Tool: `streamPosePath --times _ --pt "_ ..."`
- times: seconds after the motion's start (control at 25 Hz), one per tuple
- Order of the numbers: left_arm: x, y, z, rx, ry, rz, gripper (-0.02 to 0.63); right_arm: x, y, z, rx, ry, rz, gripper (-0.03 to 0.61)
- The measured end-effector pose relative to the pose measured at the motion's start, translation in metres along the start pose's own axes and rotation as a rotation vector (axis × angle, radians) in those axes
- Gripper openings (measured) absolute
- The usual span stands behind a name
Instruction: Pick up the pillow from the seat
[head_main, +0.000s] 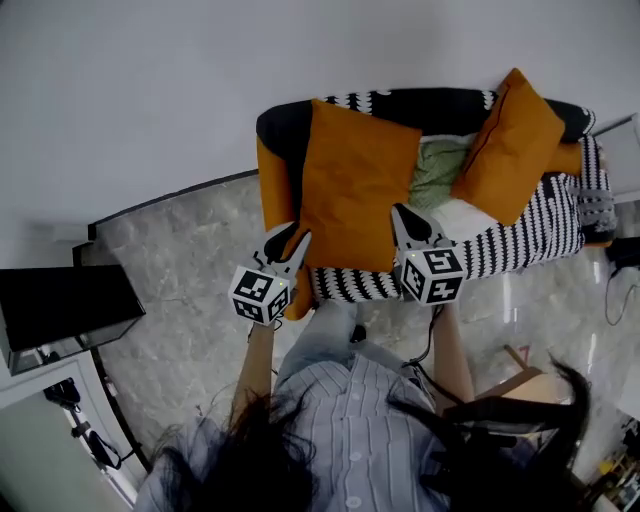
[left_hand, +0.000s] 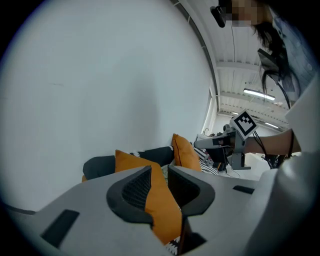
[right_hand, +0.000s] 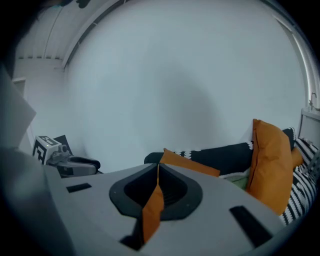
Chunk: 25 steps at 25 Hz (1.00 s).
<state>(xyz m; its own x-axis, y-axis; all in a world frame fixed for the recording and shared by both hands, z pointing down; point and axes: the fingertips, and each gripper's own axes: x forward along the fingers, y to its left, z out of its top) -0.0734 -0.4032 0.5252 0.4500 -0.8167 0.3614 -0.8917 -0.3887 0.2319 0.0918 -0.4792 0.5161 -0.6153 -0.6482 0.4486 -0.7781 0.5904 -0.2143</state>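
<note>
well, both grippers are clamped on the big orange pillow (head_main: 355, 185): the left gripper (head_main: 287, 240) pinches its near left edge, the right gripper (head_main: 405, 222) its near right corner. the pillow spreads across the striped seat (head_main: 540, 230), beside a second orange cushion (head_main: 512, 145).

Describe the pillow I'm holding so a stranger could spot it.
Look at the black-and-white striped seat against the white wall, which has two orange pillows. It is the left pillow, its near edge pinched by the left gripper and right gripper; the right pillow leans untouched.
</note>
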Motion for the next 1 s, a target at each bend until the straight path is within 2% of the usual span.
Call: streamPosePath --times 0.32,0.52,0.64,0.8,0.84,0.92,1.0 --pt "0.075 0.066 -0.029 -0.033 0.088 -0.021 0.092 0.1 -0.036 0.002 -0.093 0.1 0.095 0.02" --pt "0.109 0.097 -0.049 -0.061 0.121 -0.029 0.098 0.153 -0.046 -0.004 -0.207 0.194 0.186 0.021" --pt "0.128 0.115 -0.066 -0.084 0.148 -0.041 0.123 0.182 -0.052 -0.007 -0.237 0.236 0.232 0.021" --pt "0.153 0.138 -0.093 -0.143 0.204 -0.079 0.206 0.222 -0.056 -0.006 -0.236 0.25 0.298 0.026" --pt "0.159 0.142 -0.099 -0.158 0.217 -0.089 0.224 0.232 -0.057 -0.006 -0.234 0.256 0.322 0.049" --pt "0.17 0.149 -0.11 -0.195 0.236 -0.107 0.243 0.253 -0.059 -0.007 -0.234 0.285 0.367 0.21" --pt "0.178 0.156 -0.119 -0.239 0.243 -0.121 0.247 0.276 -0.066 -0.009 -0.262 0.316 0.375 0.238"
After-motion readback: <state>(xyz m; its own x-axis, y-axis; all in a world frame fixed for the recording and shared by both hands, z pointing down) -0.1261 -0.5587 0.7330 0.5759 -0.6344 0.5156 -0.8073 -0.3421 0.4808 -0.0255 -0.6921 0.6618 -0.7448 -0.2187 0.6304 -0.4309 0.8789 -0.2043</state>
